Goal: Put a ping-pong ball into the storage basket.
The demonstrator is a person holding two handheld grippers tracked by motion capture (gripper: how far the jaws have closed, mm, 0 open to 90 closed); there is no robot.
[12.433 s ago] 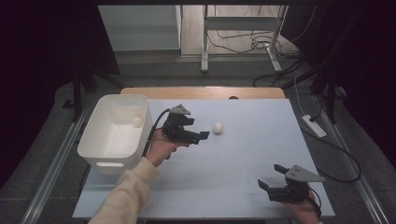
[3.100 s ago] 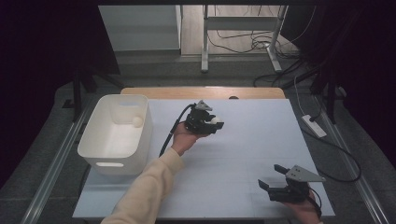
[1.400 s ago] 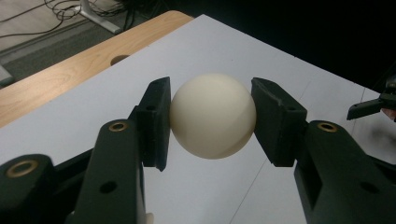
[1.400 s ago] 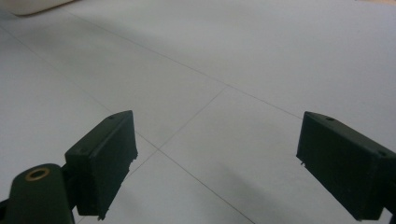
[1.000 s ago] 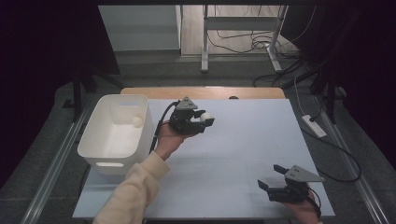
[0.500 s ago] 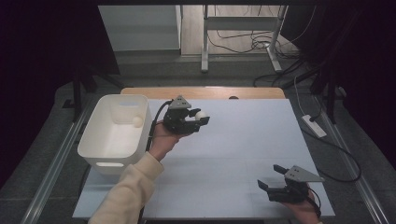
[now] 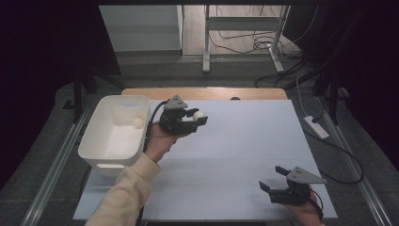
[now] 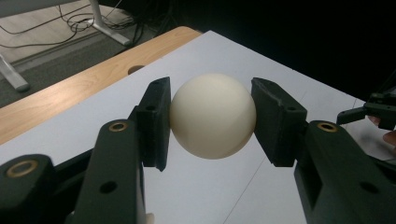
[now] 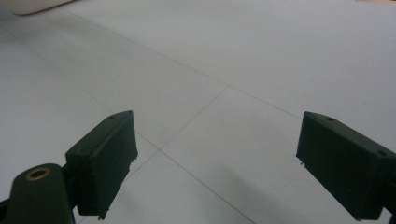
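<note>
A cream-white ball (image 8: 212, 115) sits clamped between the two black jaws of my left gripper (image 8: 211, 119). In the high view that left gripper (image 7: 198, 117) hovers above the table just right of the white bin (image 7: 104, 149), with the ball (image 7: 199, 114) at its tip. A second white ball (image 7: 138, 123) lies inside the bin against its right wall. My right gripper (image 7: 273, 180) rests near the table's front right edge, jaws wide apart with nothing between them; in its own view the right gripper (image 9: 224, 168) looks over bare tabletop.
The pale blue table surface (image 7: 244, 141) has a wooden strip (image 7: 207, 92) along its far edge. A power strip (image 7: 316, 127) and cables lie on the floor to the right. Desk legs (image 7: 206, 47) stand beyond the table.
My left hand has drifted left toward the bin with the ball still gripped. The right gripper has stayed put.
</note>
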